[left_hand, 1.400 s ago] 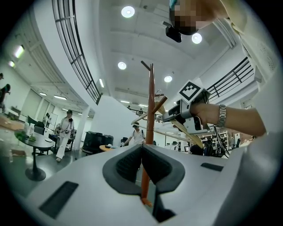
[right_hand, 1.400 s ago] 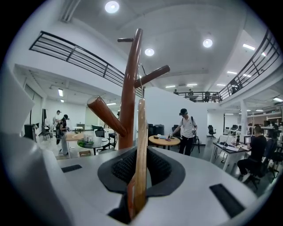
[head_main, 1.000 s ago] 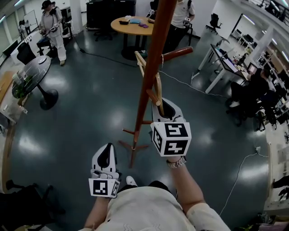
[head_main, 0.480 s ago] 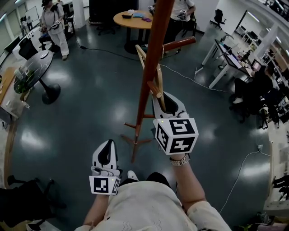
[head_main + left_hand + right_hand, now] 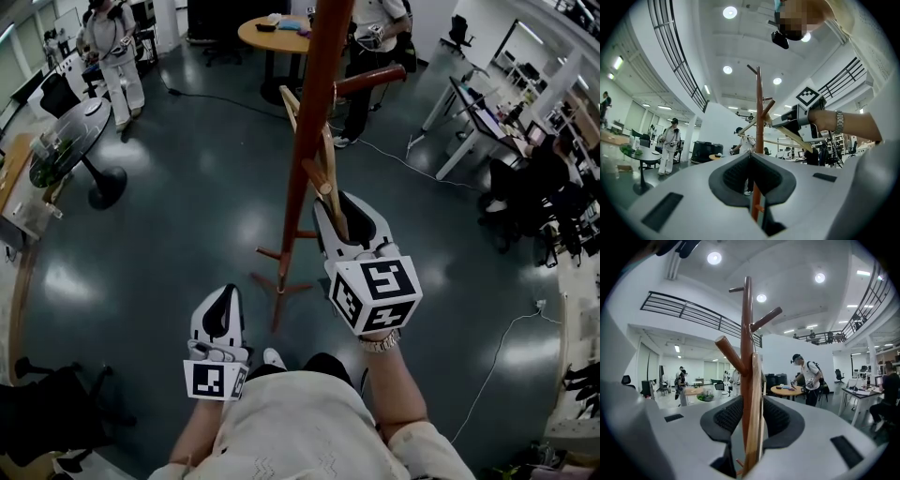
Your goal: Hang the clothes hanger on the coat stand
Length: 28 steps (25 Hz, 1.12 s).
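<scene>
- We judge the coat stand [image 5: 316, 112] loaded, so letting go is the step in hand.
- The clothes hanger [image 5: 753, 404] hangs against its pole, at twelve o'clock from our right gripper [image 5: 342, 208].
- That gripper's jaws are opening, with the hanger loose between them. Next we should back out toward six o'clock without snagging it.
- Our left gripper [image 5: 223, 298], at seven o'clock, is pressed together and empty.

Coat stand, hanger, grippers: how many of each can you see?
Coat stand: 1
Hanger: 1
Grippers: 2, the left gripper and the right gripper, its fingers opening with the hanger between them
Total: 4
</scene>
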{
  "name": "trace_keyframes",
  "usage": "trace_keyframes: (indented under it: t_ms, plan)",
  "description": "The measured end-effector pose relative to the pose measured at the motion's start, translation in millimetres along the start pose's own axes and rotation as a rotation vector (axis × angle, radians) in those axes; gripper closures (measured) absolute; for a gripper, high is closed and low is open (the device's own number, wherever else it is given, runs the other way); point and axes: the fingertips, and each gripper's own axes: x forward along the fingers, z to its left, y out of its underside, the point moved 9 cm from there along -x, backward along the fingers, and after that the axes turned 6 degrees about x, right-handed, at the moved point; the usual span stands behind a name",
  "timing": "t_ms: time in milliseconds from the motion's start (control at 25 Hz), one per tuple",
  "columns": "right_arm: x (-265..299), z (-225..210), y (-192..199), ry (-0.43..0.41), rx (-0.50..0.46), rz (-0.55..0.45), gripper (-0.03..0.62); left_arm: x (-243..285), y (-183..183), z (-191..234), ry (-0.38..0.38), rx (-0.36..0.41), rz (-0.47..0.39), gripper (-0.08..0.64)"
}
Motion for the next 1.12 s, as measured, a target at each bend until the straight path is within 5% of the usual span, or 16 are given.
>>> trace_keyframes:
  t_ms: [520, 1120]
  plan:
    - [-57.9, -27.9, 15.0, -0.018, 0.019, -0.044, 0.472, 4.7, -4.4, -49.5, 0.004, 0.038, 0.001, 0.546]
    - [-139.5, -81.8, 57.7, -0.195, 0.05, 0.064, 0.472, -31.7, -19.6, -176.1, -0.135, 0.075, 0.034, 0.546]
